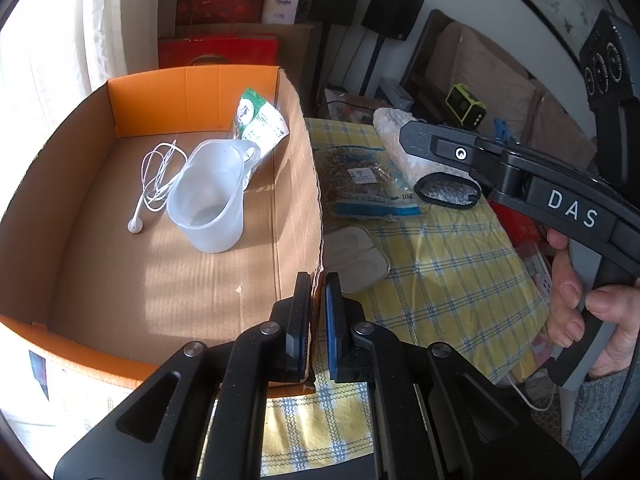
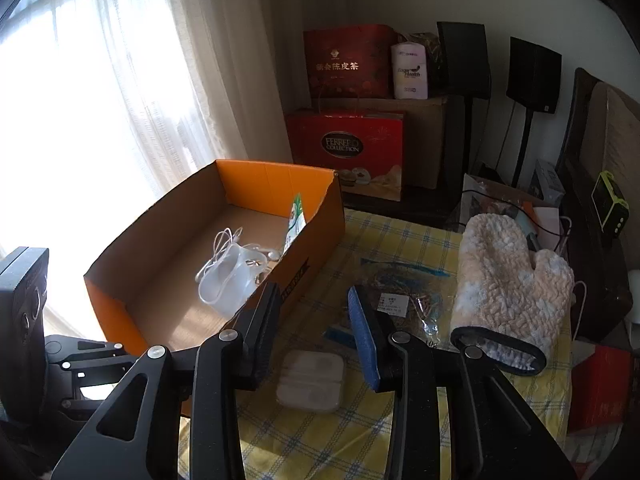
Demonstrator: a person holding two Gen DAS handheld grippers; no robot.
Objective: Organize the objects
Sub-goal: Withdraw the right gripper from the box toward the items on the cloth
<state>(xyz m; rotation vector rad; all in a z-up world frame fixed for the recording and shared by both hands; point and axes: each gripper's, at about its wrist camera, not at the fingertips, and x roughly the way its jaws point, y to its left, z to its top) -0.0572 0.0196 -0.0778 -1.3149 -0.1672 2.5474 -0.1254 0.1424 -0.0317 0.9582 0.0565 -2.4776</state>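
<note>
Left gripper pinches the near right wall of the box. Right gripper is spread and empty above the white case on the cloth. Cup, earphones and packet lie inside the box; mitt and bag lie right of it.

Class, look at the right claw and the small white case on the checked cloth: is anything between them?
Nothing visible. The right claw is open above the white case, with only bare cloth around it.
</note>
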